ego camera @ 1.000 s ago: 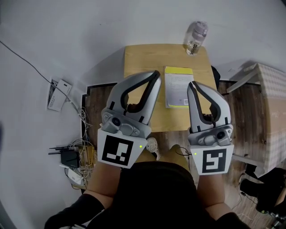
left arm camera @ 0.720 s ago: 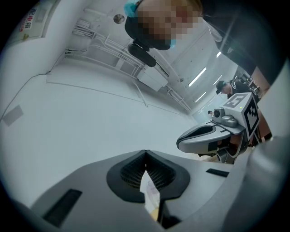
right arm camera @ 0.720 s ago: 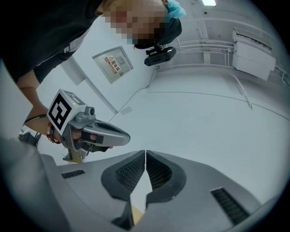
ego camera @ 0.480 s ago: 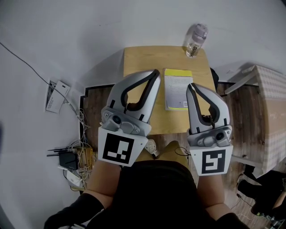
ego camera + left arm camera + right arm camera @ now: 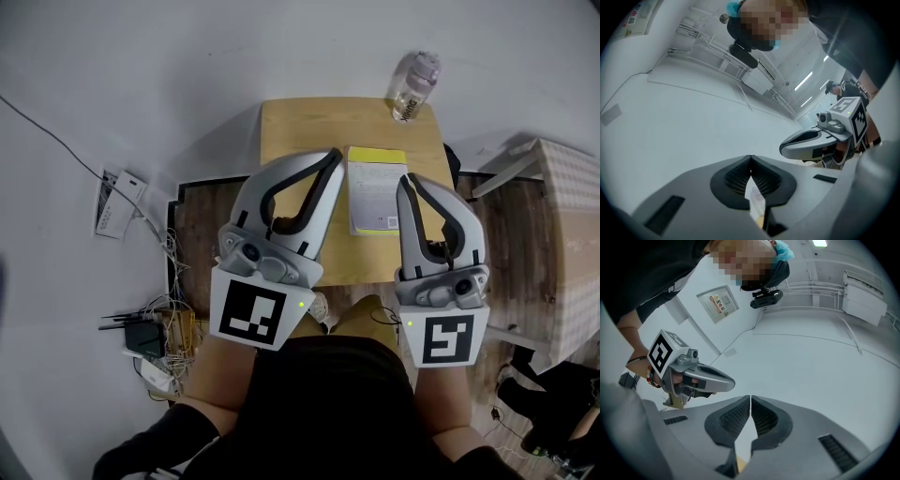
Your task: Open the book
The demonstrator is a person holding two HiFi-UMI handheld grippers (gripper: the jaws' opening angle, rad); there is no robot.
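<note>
The left gripper [image 5: 328, 161] hovers over the wooden bench [image 5: 300, 131], jaws closed and empty. The closed book [image 5: 375, 192] lies flat on the bench between the grippers, a water bottle [image 5: 415, 82] beyond it. The right gripper [image 5: 405, 183] likewise has its jaws together, holding nothing.

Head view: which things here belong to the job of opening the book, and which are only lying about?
For the job:
book, closed on the table
left gripper, shut
right gripper, shut

Lying about:
water bottle
black router
white device
</note>
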